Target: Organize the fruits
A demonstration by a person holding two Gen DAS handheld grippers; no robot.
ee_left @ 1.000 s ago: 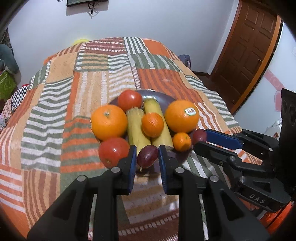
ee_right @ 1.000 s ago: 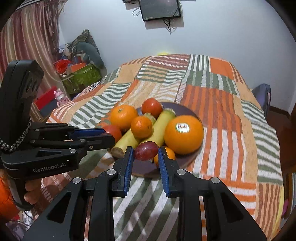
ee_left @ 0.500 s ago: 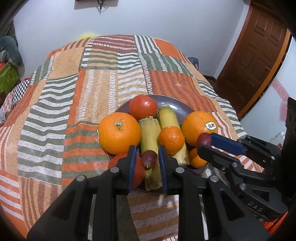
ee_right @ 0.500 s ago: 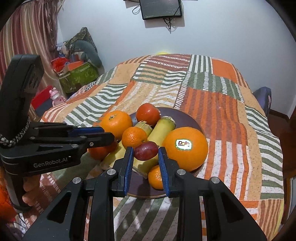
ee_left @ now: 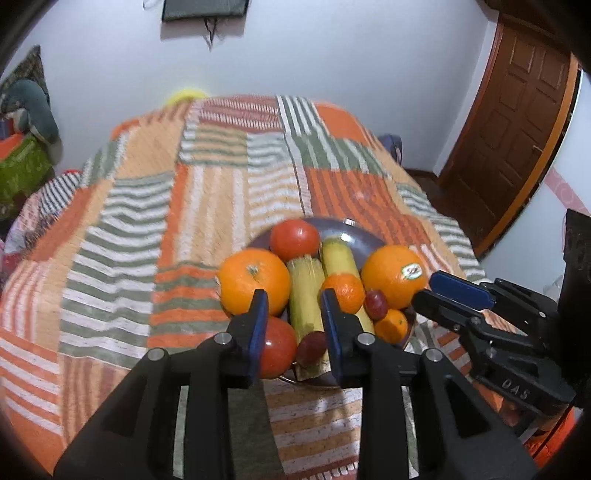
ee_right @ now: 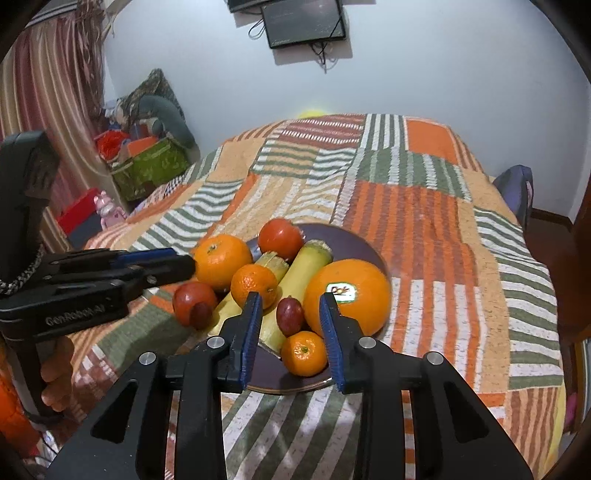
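A dark plate [ee_left: 354, 230] [ee_right: 354, 240] on the patchwork bedspread holds oranges, tomatoes, two sugarcane pieces and two red grapes. My left gripper [ee_left: 293, 321] is open above the plate's near edge; one grape [ee_left: 310, 347] lies below it beside a tomato [ee_left: 277, 347]. My right gripper [ee_right: 290, 317] is open too; the other grape [ee_right: 290, 315] [ee_left: 376, 303] rests between a small mandarin [ee_right: 254, 286] and the stickered orange [ee_right: 347, 295]. Each gripper shows in the other's view: the right one [ee_left: 454, 295], the left one [ee_right: 162, 262].
The striped bedspread [ee_left: 166, 221] covers the bed around the plate. A wooden door [ee_left: 517, 129] stands at the right. Clutter and a green box [ee_right: 151, 166] sit at the left wall. A screen [ee_right: 303, 22] hangs on the wall.
Both grippers opened and let go of their grapes, which now lie on the plate. Both grippers have pulled back and up a little.
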